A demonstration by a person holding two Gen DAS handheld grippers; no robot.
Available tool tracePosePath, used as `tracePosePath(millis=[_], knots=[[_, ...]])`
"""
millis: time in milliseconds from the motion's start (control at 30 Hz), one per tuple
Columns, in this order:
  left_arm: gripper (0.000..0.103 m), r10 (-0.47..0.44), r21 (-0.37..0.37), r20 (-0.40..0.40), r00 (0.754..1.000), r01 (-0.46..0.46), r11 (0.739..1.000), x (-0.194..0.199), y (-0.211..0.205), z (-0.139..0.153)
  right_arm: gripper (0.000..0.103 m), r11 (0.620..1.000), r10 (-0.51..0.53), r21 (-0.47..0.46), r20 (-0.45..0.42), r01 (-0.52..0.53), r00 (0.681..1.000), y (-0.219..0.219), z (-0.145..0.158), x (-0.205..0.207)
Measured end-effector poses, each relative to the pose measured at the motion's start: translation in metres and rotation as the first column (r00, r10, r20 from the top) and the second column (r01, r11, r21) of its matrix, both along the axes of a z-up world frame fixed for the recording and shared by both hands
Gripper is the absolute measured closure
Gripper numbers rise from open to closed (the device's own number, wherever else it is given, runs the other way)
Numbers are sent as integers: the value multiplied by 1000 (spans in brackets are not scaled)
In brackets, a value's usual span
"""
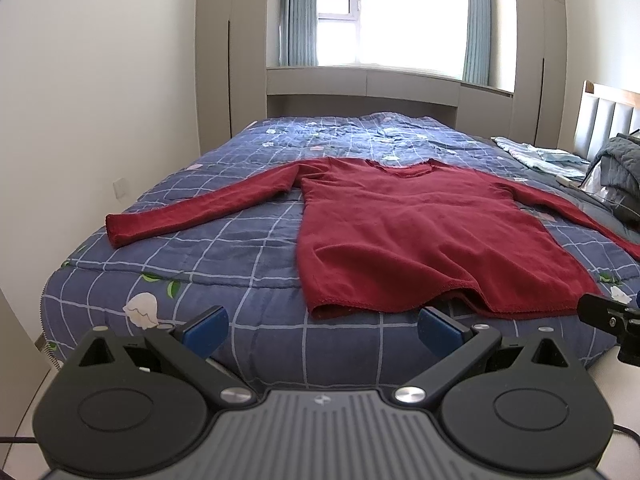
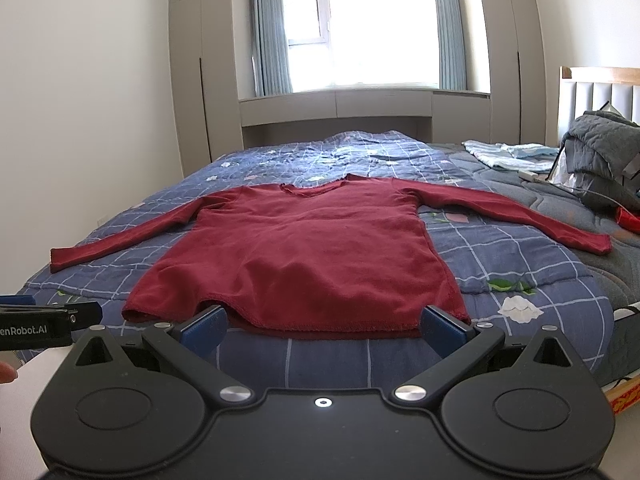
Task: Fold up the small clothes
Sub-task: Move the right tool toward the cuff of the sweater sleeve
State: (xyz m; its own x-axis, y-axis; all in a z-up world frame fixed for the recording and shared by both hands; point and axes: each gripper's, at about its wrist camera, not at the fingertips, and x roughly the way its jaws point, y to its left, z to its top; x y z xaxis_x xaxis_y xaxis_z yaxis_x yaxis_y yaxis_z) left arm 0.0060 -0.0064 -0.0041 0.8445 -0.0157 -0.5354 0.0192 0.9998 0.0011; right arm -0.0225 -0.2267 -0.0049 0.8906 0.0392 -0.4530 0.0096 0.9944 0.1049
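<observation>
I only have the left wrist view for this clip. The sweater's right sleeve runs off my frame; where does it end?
Observer: The sweater has its right sleeve lying straight, with the cuff on the grey quilt just past the blue sheet's edge.
Reviewer: Anything near that cuff?
Observer: A small red item lies beyond it on the grey quilt, apart from the sleeve; I cannot tell what it is.
Reviewer: I see only a black tip at my right edge. Is the right gripper open?
Observer: Yes, the right gripper is open and empty, in front of the hem, not touching it as far as I can tell.
</observation>
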Motion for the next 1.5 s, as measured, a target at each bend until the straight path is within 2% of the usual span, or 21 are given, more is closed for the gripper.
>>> tracePosePath(millis=[233, 500, 733, 900, 1167, 1333, 1500], knots=[[0, -23, -5, -50, 998, 23, 1000, 19, -7, 2, 0, 999, 22, 39, -78, -19, 997, -4, -7, 25], [0, -23, -30, -93, 995, 20, 999, 66, -19, 13, 0, 999, 2, 35, -90, 2, 996, -14, -5, 58], [0, -44, 1, -98, 994, 44, 999, 120, -47, 24, 0, 998, -15, 51, -101, 20, 995, -38, -4, 96], [0, -77, 53, -89, 993, 82, 995, 165, -81, 30, 0, 995, -65, 63, -126, 74, 990, -71, -10, 133], [0, -134, 79, -101, 986, 143, 987, 251, -148, 27, 0, 969, -220, 75, -156, 234, 963, -153, -22, 194], [0, -163, 62, -135, 977, 173, 983, 290, -194, 19, 0, 950, -289, 80, -151, 303, 945, -197, -34, 218], [0, -193, 28, -149, 970, 199, 980, 310, -226, 11, 0, 934, -340, 55, -167, 353, 926, -220, -45, 232]])
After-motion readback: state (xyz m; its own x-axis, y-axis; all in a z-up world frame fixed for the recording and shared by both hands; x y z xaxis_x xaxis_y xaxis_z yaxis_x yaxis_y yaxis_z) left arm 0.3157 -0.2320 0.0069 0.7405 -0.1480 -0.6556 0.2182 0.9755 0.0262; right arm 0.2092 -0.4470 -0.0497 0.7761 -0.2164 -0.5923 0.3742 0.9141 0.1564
